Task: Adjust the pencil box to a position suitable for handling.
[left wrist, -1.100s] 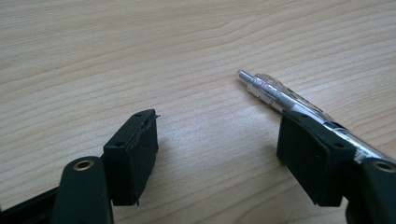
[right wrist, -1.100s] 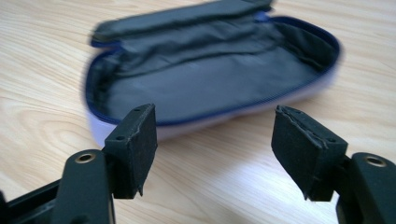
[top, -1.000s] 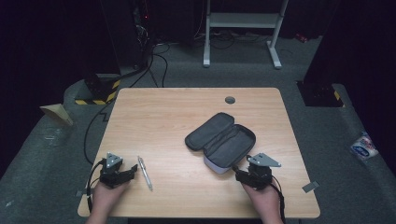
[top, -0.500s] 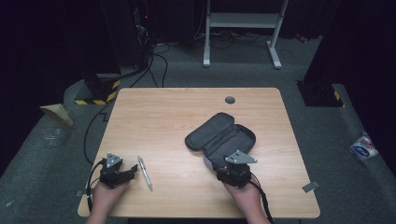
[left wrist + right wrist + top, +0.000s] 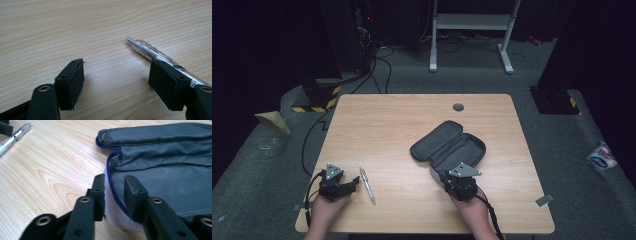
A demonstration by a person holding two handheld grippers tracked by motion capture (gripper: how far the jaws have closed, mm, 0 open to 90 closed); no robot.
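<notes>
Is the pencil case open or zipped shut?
Open. The pencil case lies spread in two halves on the table, its blue zipper undone along the edge.

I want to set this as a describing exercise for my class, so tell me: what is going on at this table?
A person sits at a wooden table with a gripper in each hand. The right gripper has just been closing its jaws on the near rim of an open grey pencil case, with the zipped edge between them. The left gripper rests open on the table beside a clear pen, which lies along the outside of one jaw, not gripped.
</notes>
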